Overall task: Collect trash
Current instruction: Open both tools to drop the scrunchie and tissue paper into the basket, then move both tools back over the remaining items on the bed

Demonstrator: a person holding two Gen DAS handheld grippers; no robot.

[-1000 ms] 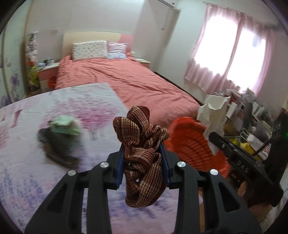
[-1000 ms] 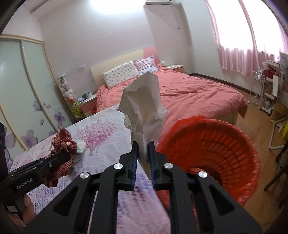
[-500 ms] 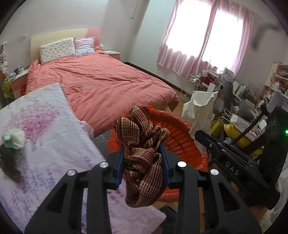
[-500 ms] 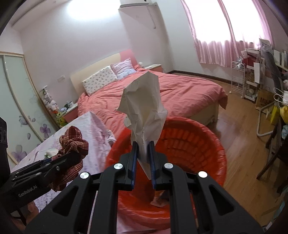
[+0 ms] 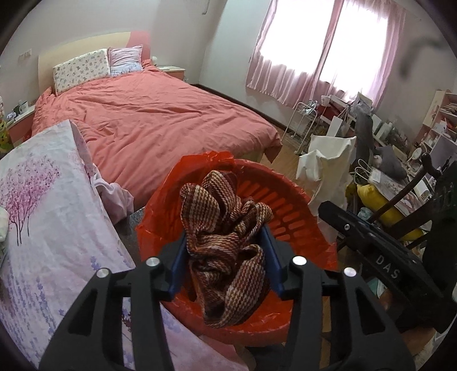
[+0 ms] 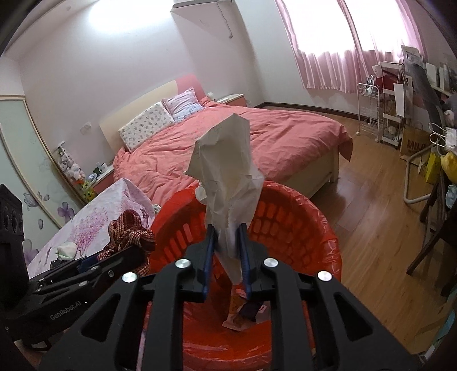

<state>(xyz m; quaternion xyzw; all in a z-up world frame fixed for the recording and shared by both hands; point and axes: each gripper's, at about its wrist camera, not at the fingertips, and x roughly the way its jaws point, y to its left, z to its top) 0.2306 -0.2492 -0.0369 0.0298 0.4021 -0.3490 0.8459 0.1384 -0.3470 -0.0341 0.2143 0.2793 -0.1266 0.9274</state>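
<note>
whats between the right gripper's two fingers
A crumpled white paper stands between the fingers of the right gripper, above the red basket; its jaws have just been opening. Right wrist view.

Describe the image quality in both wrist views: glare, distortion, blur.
Left wrist view: window blown out white behind pink curtains, fisheye bends the bed, corners vignetted dark. Right wrist view: ceiling glare washes the wall, floor at right slightly smeared; crumpled paper sharp.
</note>
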